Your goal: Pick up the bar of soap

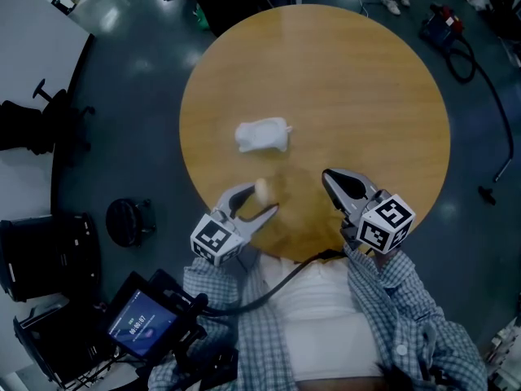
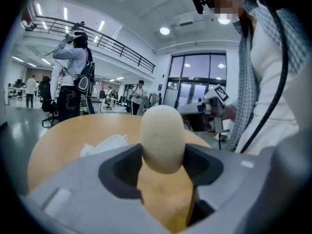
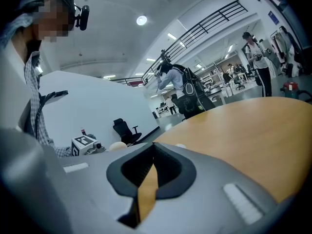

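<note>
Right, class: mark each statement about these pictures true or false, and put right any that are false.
1. The left hand-held gripper is closed on the bar of soap. True.
2. The right hand-held gripper holds the white crumpled item. False: its jaws are together with nothing between them, and the item lies on the table.
3. The table is round with a wooden top. True.
4. The bar of soap is bright blue. False: it is cream-coloured.
</note>
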Available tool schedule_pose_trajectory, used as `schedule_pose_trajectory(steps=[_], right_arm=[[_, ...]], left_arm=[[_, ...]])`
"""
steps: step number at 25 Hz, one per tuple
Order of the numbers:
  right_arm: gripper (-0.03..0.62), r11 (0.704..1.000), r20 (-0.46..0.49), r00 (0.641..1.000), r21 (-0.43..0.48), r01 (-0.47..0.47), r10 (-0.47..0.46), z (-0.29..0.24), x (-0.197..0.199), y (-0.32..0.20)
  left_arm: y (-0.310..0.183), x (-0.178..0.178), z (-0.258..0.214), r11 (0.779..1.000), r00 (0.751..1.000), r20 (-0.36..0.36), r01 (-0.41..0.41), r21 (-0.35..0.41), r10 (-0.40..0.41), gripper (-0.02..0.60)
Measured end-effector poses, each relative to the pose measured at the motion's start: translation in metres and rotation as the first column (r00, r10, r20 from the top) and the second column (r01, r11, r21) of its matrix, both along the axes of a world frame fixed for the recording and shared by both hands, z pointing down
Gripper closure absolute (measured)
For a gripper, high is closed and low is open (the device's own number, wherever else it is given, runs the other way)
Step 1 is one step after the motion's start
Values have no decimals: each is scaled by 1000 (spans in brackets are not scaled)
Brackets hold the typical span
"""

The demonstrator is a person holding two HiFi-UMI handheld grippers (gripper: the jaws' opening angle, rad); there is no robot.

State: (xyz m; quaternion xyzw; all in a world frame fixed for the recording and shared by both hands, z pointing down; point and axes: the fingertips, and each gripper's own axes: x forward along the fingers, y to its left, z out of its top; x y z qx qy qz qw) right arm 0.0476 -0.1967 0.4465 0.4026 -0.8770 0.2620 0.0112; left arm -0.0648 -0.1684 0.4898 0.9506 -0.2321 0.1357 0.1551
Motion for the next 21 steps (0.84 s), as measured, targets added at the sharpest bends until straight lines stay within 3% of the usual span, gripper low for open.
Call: schedule_pose_trajectory(steps=[11,18,21], right_arm=[[589,1000,8,1000,-1,6,-6,0,-2,7],[589,1000,8,1000,-3,10,-10,0,-4,9],[589,1000,6,1000,-1,12,-12,-1,-4,10]], left_arm=[[5,-1,-6,1000,1000,24,-1,12,1,330],[8,-1,-2,999,1000,-18,-11,32,11,330],[10,-1,-3,1000,1000,0,-10,16,10,330]])
